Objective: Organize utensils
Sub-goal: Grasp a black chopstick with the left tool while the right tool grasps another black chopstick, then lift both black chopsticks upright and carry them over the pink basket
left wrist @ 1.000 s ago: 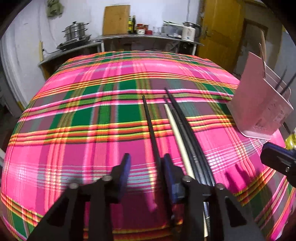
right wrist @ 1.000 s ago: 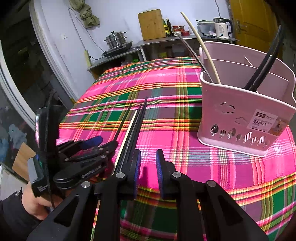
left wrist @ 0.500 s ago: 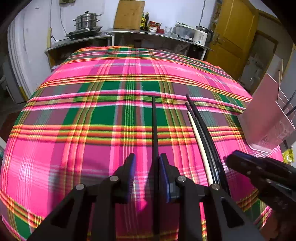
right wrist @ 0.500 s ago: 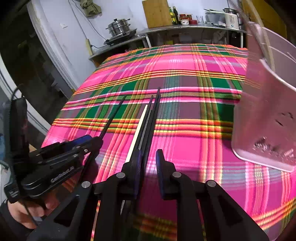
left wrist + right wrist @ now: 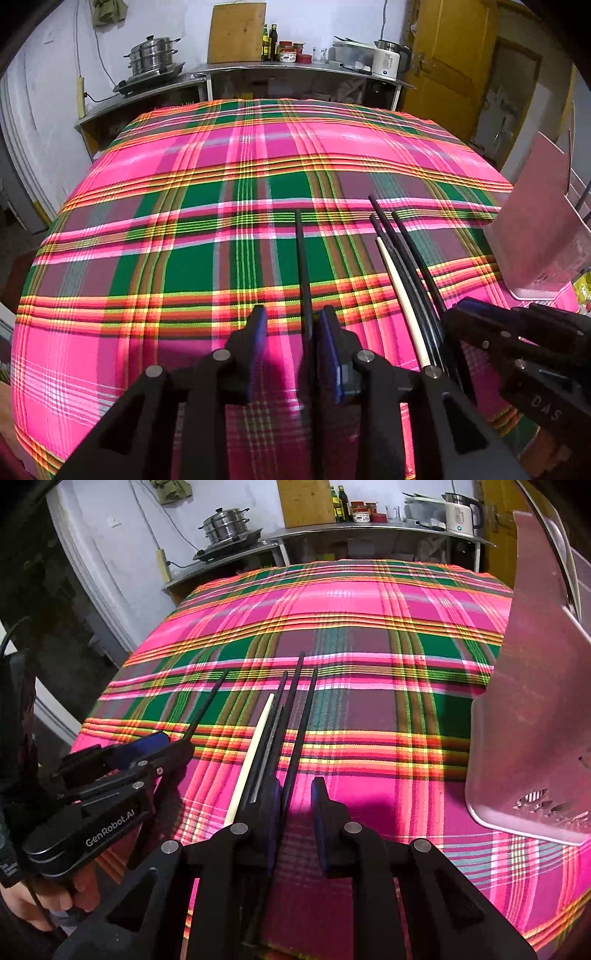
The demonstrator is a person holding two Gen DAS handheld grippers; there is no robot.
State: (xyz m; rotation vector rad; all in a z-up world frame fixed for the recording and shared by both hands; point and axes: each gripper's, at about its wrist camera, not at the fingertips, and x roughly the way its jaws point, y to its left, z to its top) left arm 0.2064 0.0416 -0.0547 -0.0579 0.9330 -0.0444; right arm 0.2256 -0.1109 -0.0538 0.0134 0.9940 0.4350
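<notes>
L gripper [image 5: 291, 347] & R gripper [image 5: 293, 812] side by side, angled down, jaws apart.

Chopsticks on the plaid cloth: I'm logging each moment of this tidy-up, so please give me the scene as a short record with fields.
surface: pink and green plaid tablecloth
lone chopstick: black chopstick, lying between the jaws of the left hand-held gripper, against its right pad
bundle: white chopstick and several black chopsticks side by side
right hand-held gripper: open; one black chopstick of the bundle runs between its jaws, not clamped
holder: pink utensil basket, upright on the cloth, right of the bundle
</notes>
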